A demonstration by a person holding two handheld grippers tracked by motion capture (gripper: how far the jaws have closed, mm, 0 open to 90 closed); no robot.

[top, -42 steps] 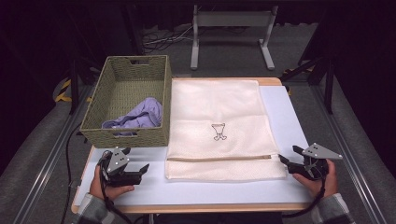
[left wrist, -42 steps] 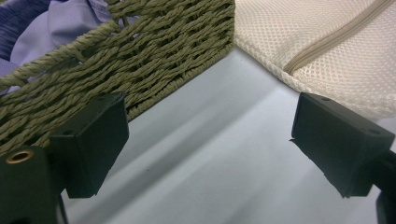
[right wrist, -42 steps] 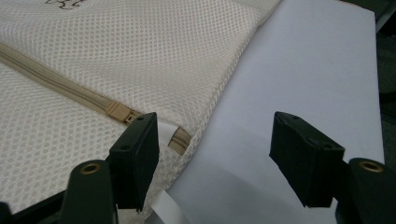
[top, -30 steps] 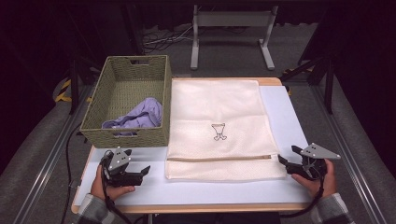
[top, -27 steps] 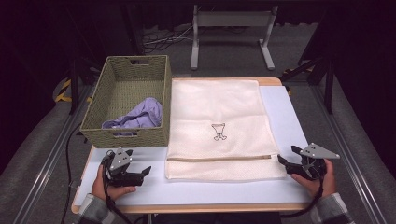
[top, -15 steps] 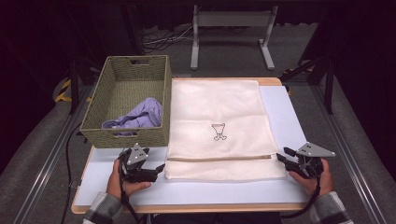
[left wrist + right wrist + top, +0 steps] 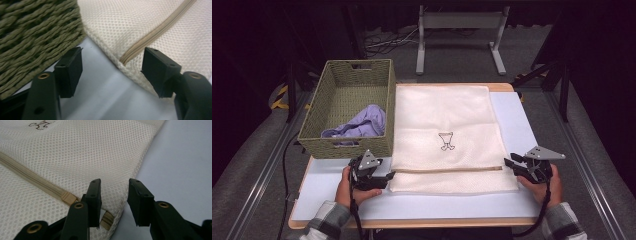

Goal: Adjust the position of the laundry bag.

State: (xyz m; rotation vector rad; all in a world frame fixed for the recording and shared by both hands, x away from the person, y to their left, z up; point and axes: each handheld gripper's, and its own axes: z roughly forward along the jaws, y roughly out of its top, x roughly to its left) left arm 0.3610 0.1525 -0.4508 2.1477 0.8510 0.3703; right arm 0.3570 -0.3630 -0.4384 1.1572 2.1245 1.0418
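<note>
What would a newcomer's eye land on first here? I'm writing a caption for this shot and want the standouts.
The big cream mesh laundry bag lies flat across the middle of the table, with a zipper running near its front edge. At its left stands a green woven basket with a lilac garment inside. The left tongs and right tongs sit at the bag's two front corners, their jaws apart.

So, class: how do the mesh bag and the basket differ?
The mesh bag is cream and lies flat on the table; the basket is olive green and stands with upright walls. The bag is soft netting with a zip; the basket is stiff weave. The basket holds a purple cloth; the bag looks flat. Both are rectangular and lie side by side.
</note>
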